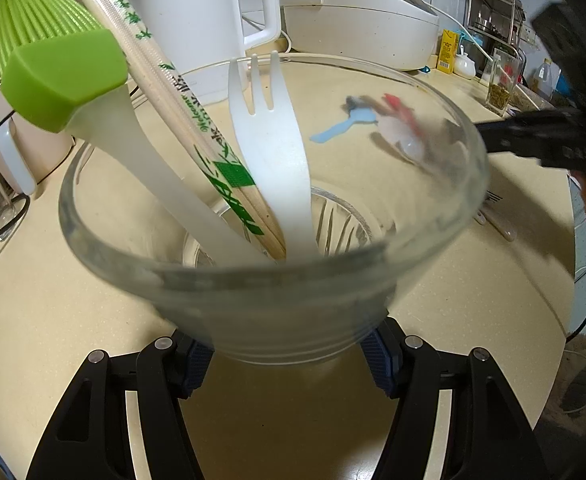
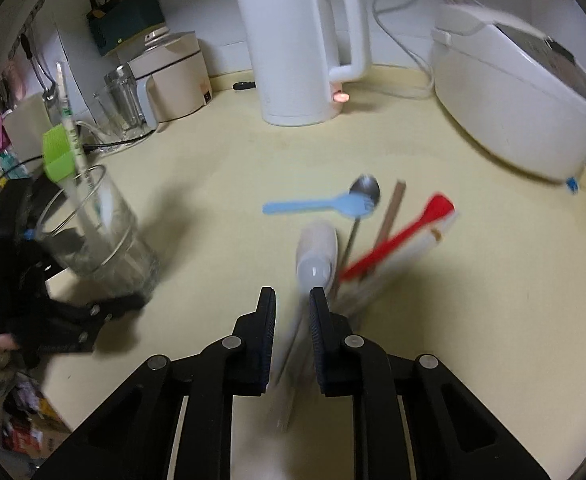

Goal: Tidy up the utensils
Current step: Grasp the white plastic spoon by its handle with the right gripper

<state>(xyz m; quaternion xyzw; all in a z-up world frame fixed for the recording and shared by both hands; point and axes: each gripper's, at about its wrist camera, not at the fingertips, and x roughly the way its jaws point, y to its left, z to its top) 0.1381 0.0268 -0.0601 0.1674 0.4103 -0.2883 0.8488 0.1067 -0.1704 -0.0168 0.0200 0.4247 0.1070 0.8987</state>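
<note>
**A:** While your left gripper [image 1: 287, 354] clamps the base of the glass cup [image 1: 273, 280], its camera looks straight down into the cup. You see the green silicone brush [image 1: 59, 76], the wrapped chopsticks [image 1: 165, 76] and the white plastic fork [image 1: 271, 140] standing in it, leaning toward the upper left. Your right-hand view shows that cup only from the side, at the far left, blurred.

**B:** And what does the right view give you that the left doesn't?

**A:** The loose pile on the cream countertop [image 2: 213, 184], in the clear. You see a blue plastic fork [image 2: 317, 205], a metal spoon [image 2: 367, 191], a red-handled utensil [image 2: 401, 240] and a brown stick [image 2: 391, 212] lying together just ahead of your right gripper [image 2: 292, 312]. Through the glass, the left view smears them into coloured streaks.

**B:** What is your right gripper doing?

**A:** Its jaws stand narrow, with the handle of a white plastic spoon [image 2: 316, 256] running between them. The bowl points away from you, pale and translucent. The frame is too blurred to tell whether the pads actually press on the handle.

**B:** Behind all that?

**A:** A white kettle [image 2: 301, 44] and a white rice cooker [image 2: 517, 104] by the wall.
</note>
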